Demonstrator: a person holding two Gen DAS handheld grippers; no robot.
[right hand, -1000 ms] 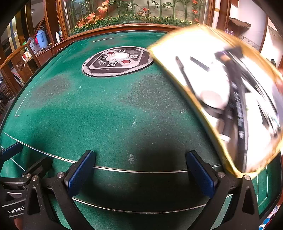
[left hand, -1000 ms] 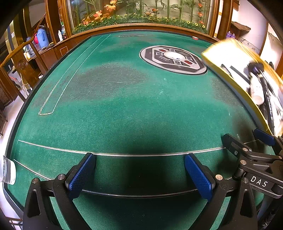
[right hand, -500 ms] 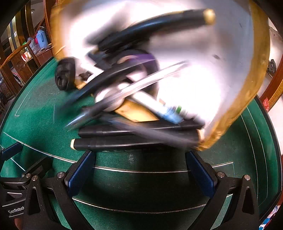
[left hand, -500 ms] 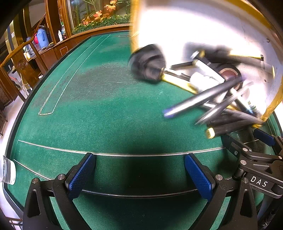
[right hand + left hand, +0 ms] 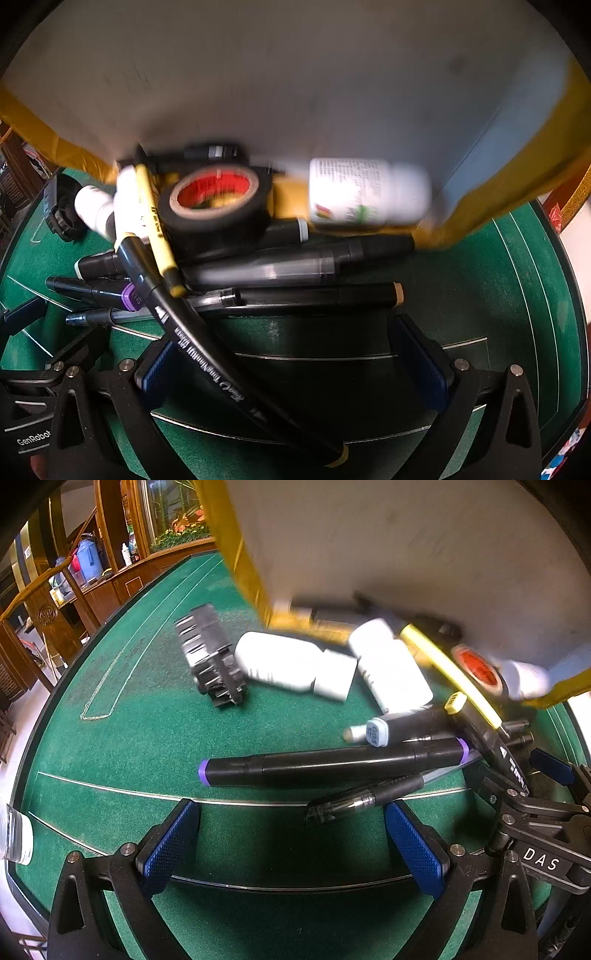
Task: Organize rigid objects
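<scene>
Yellow-rimmed tray tilts over the green surface, spilling markers for sorting before both spread, empty hand-held grippers

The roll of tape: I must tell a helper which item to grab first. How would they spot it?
Look under the tipped yellow-edged tray at the pile spilling onto the green table. Behind the pens sits the roll of tape, left of a white bottle. It is the only ring there: black outside, red inside.
</scene>
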